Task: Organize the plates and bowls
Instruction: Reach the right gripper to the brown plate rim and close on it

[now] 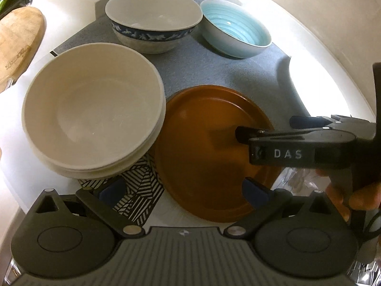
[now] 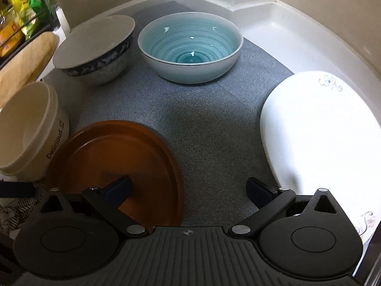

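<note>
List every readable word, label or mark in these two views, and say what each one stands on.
"DAS": on the side of the right tongs, seen from the left wrist.
"Delicious": on the outer wall of the cream bowl.
Dark stamp on the wooden board: too blurred to read.
Print on the yellow packets: too small to read.

Both views sit just behind their own gripper and look forward and steeply down onto the tabletop (image 2: 281,35), close over the dishes. The left wrist view looks from the near left, with the cream bowls (image 1: 92,109) large at its left and the right gripper (image 1: 266,131) reaching in from its right edge. The right wrist view sits further right, looking toward the wall corner, and alone shows the white plate (image 2: 319,128). Both share the grey mat (image 1: 214,69), the orange plate (image 1: 204,157), the blue-banded bowl (image 1: 152,26) and the turquoise bowl (image 1: 234,28).
</note>
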Tool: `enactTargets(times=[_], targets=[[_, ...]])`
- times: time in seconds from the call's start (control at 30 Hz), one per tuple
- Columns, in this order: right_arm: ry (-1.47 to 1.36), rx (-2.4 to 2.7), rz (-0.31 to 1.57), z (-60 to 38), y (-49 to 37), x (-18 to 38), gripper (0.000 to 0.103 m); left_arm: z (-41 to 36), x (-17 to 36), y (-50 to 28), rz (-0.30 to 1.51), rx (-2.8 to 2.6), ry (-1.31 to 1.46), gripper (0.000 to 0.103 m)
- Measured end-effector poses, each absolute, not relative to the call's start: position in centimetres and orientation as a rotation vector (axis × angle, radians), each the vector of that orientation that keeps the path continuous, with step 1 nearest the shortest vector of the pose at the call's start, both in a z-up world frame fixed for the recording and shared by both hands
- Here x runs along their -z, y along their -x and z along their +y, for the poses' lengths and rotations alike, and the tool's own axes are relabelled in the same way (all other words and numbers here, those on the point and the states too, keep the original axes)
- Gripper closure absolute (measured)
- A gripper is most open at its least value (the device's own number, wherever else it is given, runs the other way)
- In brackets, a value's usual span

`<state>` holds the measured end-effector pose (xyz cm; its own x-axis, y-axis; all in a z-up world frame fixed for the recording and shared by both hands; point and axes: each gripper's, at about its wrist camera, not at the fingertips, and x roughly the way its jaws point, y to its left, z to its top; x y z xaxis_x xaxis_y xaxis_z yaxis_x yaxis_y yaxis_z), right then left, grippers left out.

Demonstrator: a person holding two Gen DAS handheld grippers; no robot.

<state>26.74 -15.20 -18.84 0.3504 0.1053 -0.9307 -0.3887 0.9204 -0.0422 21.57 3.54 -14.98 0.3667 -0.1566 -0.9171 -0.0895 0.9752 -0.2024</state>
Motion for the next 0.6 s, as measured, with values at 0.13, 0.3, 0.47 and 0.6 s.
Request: enactTargets(times=[0.13, 0.3, 0.47, 0.6], targets=[[0.284, -0.346, 1.141, -14.9, -26.7, 18.2, 0.035, 3.8, 14.9, -22.0, 1.214, 0.047, 0.322, 0.0], [0.221, -0.357, 1.148, -15.3, -27.8, 17.9, 0.092, 3.5, 15.2, -22.9, 1.221, 0.06, 0.442, 0.0], [0.15, -0.315, 1.14, -16.1, -28.5, 17.4, 0.096, 3.3, 15.3, -23.6, 1.224, 0.071, 0.543, 0.001], [0.088, -0.296, 1.146, -16.8, -28.9, 16.3, 0.098, 3.2, 15.5, -24.2, 1.247, 0.071, 0.613, 0.001]])
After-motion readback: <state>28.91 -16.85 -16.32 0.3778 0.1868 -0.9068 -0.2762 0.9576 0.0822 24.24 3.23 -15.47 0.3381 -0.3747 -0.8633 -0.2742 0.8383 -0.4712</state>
